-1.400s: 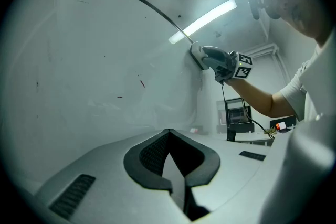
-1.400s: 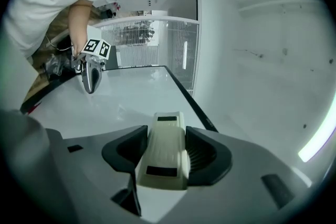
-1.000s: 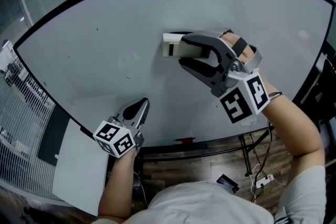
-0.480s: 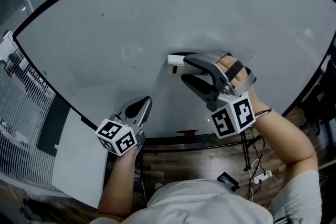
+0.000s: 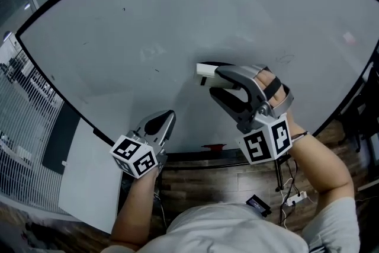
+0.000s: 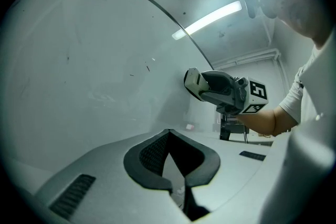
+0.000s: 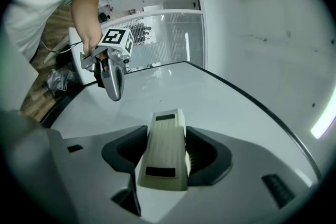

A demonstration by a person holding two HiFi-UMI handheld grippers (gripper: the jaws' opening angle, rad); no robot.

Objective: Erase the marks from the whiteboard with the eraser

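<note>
- Your right gripper (image 5: 212, 83) pinches the eraser (image 5: 205, 70) by its long sides, with one jaw on each side.
- The eraser sits a little right of and below the middle of the whiteboard (image 5: 177, 15). Its face looks to be against the surface.
- Above and to the left of the eraser the board is wide and bare up to the black rim (image 5: 56, 1).
- A faint smudge (image 5: 153, 51) lies up and left of the eraser, and a thin scrawl (image 5: 286, 59) lies just to its right.
- The right rim and the lower rim are the nearer edges, so there is less room that way.
- Your left gripper (image 5: 166, 119) has its jaws pressed together on nothing. It hangs by the lower rim with its tips toward the board, well apart from the eraser.
- A small red thing (image 5: 213, 146) sits on the lower edge between your two grippers.
</note>
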